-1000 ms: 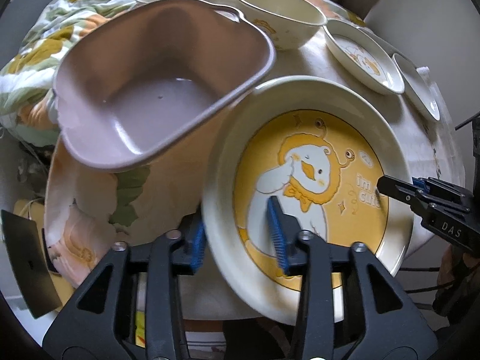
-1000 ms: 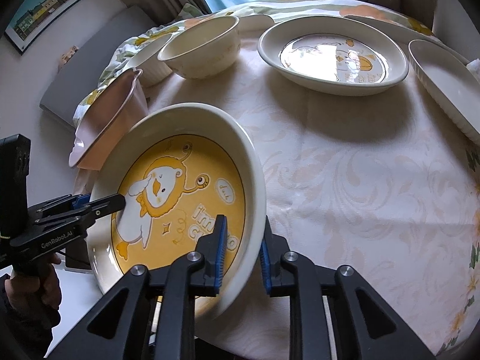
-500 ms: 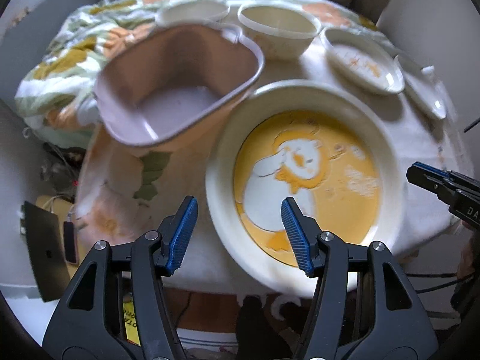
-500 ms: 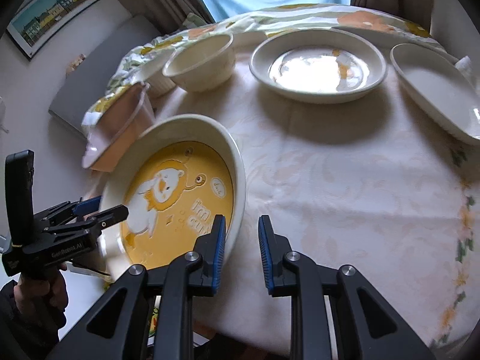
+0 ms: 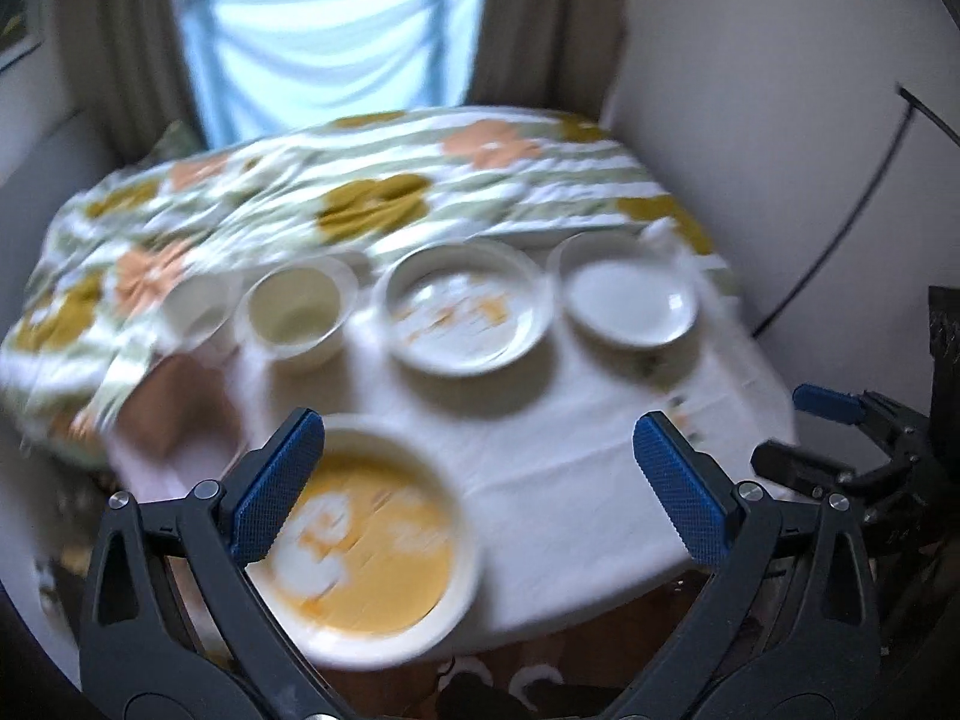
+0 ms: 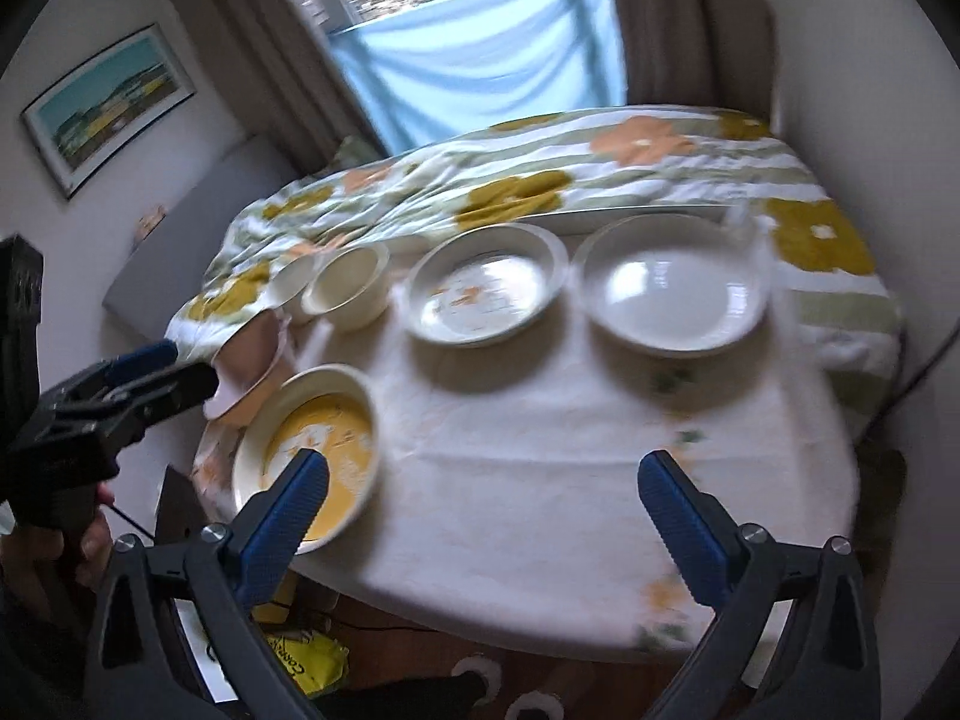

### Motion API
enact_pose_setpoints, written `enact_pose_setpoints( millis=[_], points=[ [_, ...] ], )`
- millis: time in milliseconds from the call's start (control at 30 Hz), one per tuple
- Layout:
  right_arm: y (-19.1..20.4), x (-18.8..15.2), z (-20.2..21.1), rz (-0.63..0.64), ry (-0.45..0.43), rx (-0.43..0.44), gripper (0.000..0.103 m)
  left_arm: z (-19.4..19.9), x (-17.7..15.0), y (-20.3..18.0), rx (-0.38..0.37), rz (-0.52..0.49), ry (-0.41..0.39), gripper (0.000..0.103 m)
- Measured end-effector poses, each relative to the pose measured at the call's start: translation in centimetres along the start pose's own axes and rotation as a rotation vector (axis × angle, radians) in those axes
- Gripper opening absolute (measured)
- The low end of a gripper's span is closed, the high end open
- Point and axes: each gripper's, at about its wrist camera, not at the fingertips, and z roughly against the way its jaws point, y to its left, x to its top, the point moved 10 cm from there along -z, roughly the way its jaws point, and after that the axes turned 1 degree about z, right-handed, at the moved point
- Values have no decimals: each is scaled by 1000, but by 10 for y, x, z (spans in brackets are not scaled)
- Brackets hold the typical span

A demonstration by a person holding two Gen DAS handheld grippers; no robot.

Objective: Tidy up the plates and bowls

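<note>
Each black plastic two-finger tool has triangular cut-out arms, silver screws and ribbed blue pads.

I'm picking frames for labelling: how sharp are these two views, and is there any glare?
Left wrist: heavy motion blur, the yellow plate design smeared; only the left gripper looks crisp. Right wrist: milder blur, window glare on the white plate and the middle plate. Both are fisheye-warped.

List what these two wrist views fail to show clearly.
- Yellow plate: its picture is smeared by motion blur, left wrist view.
- Pink bowl: partly hidden behind the left hand-held gripper, right wrist view.
- Small bowl: blurred against the floral cloth.
</note>
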Motion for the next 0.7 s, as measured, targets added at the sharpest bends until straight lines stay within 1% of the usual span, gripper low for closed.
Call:
enact_pose_setpoints(
  millis=[67,100,200,267,367,400,467,500,567,600,633,667,700],
  points=[
    [-23,5,8,-23,7,-41,103,-12,22,-19,-45,-40,3,102],
    [-31,10,12,-40,1,-56,103,-21,36,-31,-80,-70,11,102],
    [-51,24,25,-97,-43,-36,103,-54,70,-56,-148,-143,63,102],
    [-66,35,27,-143,-67,-55,103,-76,90,-69,-195,-174,88,102],
    [-90,45,17,-210,-55,-83,103,-128,118,-85,-249,-241,142,102],
    [-97,48,10,-233,-53,-78,103,-140,121,-86,-256,-254,159,102],
    [-107,54,-3,-267,-59,-72,103,-175,126,-94,-295,-283,214,102],
    [-114,56,-13,-300,-54,-78,103,-198,127,-98,-314,-302,246,102],
    [-130,55,-34,-378,-44,-88,103,-227,123,-100,-323,-337,281,98],
    [-137,53,-44,-415,-38,-90,103,-249,121,-101,-323,-362,309,92],
    [-142,52,-51,-440,-34,-92,103,-262,117,-101,-327,-370,328,85],
    [-149,49,-61,-477,-25,-99,102,-273,113,-99,-335,-372,348,81],
    [-156,46,-73,-523,-15,-117,100,-286,108,-99,-346,-371,374,75]
  ],
)
